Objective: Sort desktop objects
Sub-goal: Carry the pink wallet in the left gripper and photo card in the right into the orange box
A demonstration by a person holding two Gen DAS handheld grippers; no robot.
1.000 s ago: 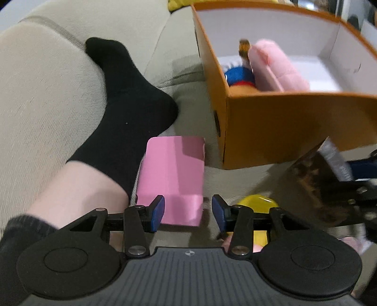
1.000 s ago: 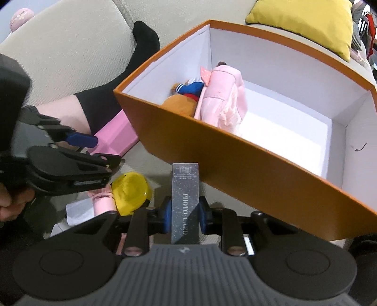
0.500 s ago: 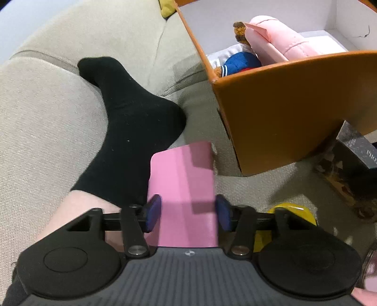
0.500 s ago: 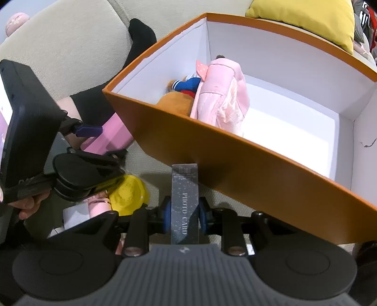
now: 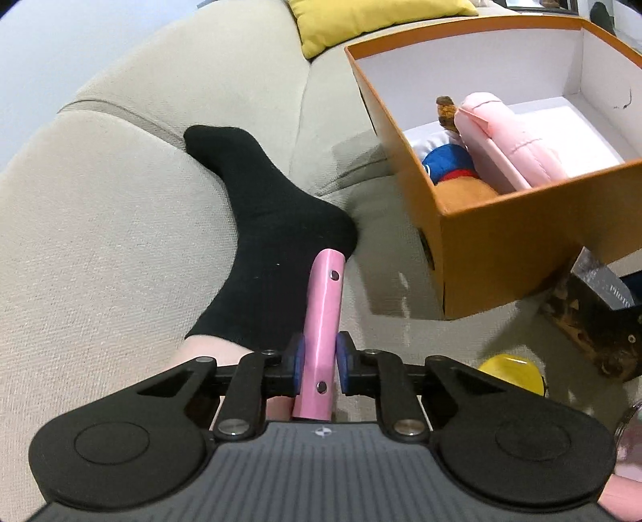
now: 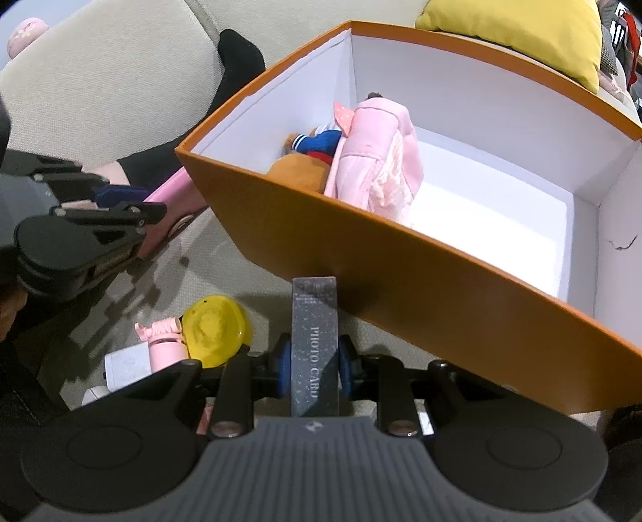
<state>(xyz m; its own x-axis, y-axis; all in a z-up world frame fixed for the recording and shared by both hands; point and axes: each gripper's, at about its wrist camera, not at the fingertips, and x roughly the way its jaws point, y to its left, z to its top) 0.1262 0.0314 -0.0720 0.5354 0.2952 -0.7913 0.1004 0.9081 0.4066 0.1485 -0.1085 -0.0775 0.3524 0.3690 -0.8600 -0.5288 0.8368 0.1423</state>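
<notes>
My left gripper [image 5: 320, 367] is shut on a flat pink case [image 5: 324, 313], held on edge above the sofa; it also shows in the right wrist view [image 6: 168, 213]. My right gripper [image 6: 315, 369] is shut on a dark glittery photo card box [image 6: 315, 341], held just in front of the near wall of the orange box [image 6: 421, 281]. The orange box [image 5: 493, 241] holds a plush doll [image 6: 309, 160] and a pink padded item [image 6: 377, 160].
A yellow round object [image 6: 214, 329], a small pink toy [image 6: 164, 341] and white cards [image 6: 128, 365] lie on the beige sofa seat. A leg in a black sock [image 5: 265, 225] rests left of the orange box. A yellow cushion [image 6: 517, 36] lies behind it.
My left gripper closed on the pink case and lifted it, turning it on edge. My right gripper keeps hold of the photo card box near the orange box's wall.
</notes>
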